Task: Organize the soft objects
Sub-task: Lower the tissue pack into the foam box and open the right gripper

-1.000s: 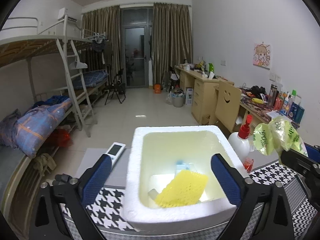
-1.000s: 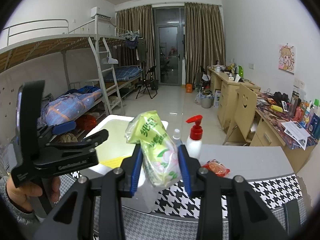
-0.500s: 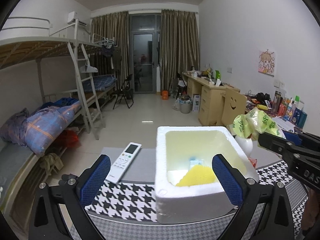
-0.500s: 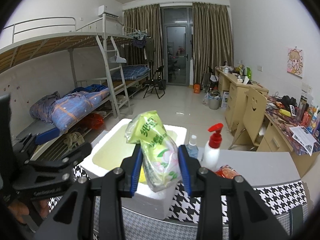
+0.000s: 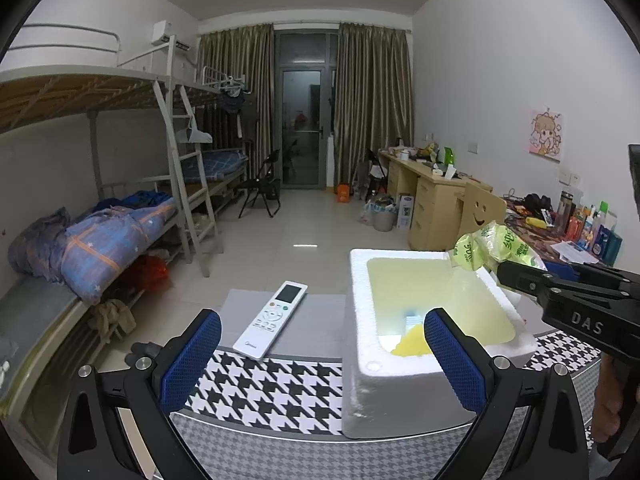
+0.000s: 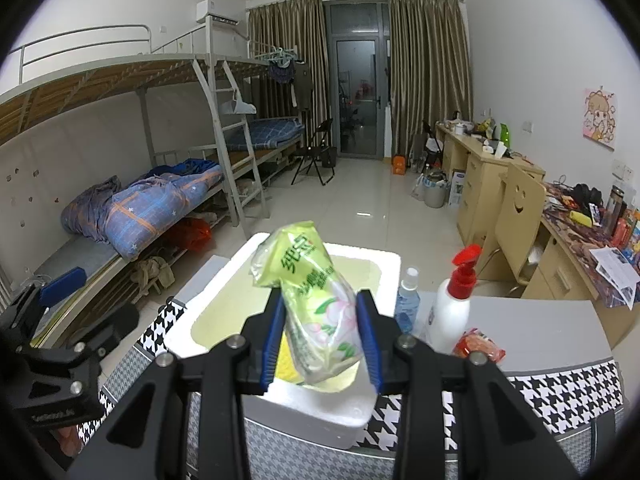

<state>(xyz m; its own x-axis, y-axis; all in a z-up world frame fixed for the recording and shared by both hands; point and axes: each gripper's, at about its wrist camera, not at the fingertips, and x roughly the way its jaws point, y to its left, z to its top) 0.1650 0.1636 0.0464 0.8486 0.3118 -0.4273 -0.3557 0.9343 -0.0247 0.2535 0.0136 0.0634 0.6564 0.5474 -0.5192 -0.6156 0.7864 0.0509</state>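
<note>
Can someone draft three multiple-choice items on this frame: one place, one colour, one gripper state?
1. Where does the remote control lie?
A. inside the foam box
B. on the table, left of the foam box in the left wrist view
C. on the floor

2. What colour is the pump on the white bottle?
A. red
B. blue
C. black

3. What is the right gripper doing?
A. open and empty
B. shut on the green tissue pack
C. shut on the spray bottle

Answers:
1 B: the remote rests on the grey tabletop beside the foam box, apart from it.
2 A: the pump head is red, next to the small blue spray bottle.
3 B: both blue pads press the sides of the green tissue pack, held above the box; the left gripper stands open with nothing between its pads.
</note>
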